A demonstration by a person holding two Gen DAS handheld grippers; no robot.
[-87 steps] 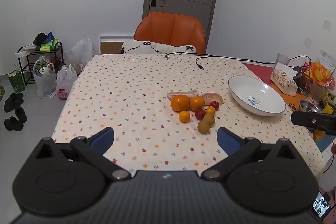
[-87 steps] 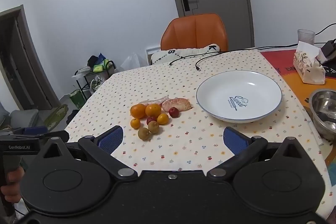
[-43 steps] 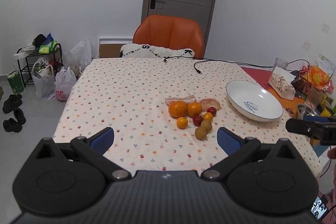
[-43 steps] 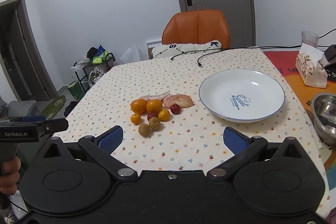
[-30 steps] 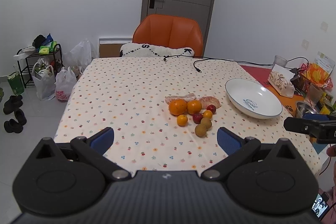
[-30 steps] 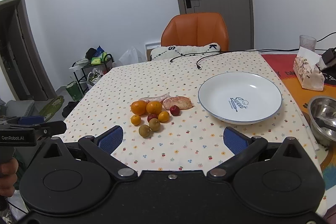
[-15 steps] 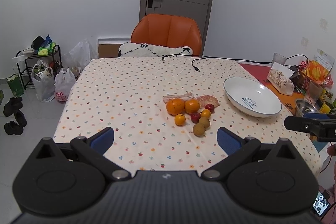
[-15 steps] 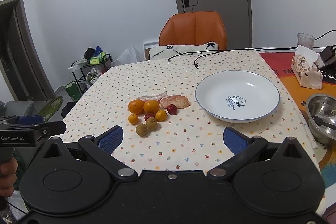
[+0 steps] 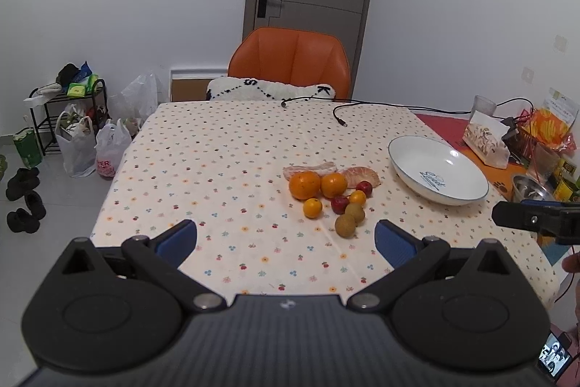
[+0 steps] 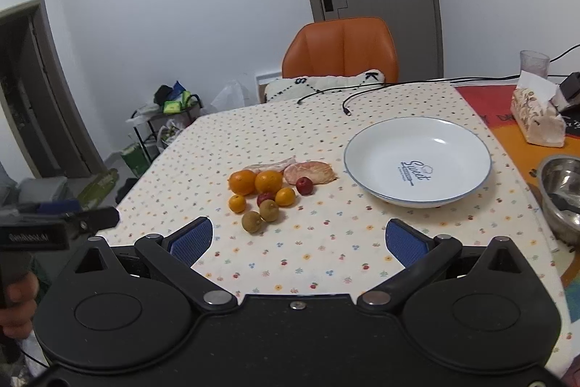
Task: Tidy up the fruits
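Little has moved since the earlier frames: both views shifted slightly, fruit pile and plate unchanged on the counter (image 9: pixel 217 147). Left tongs (image 9: pixel 286 240) open, blue pads wide apart at lower centre, holding nothing, hovering over the near counter edge. Right tongs (image 10: pixel 297 242) open too, empty, same low-centre spot in their view. Fruits (image 9: pixel 331 193) clustered mid-frame, just right of centre in left view: two oranges (image 9: pixel 304 185) touching side by side, peeled segments (image 9: pixel 360 176) right behind them, small red fruits (image 9: pixel 363 187), small yellow-orange ones (image 9: pixel 312 208), two brown ones (image 9: pixel 345 226) nearest the camera. Plate (image 10: pixel 417 129) empty, white with blue rim, right of the pile, apart from it. Steel bowl (image 10: pixel 560 194) at right edge in right view. Orange chair (image 9: pixel 290 68) at far side, upper centre. Cable (image 9: pixel 339 115) lies on far counter.
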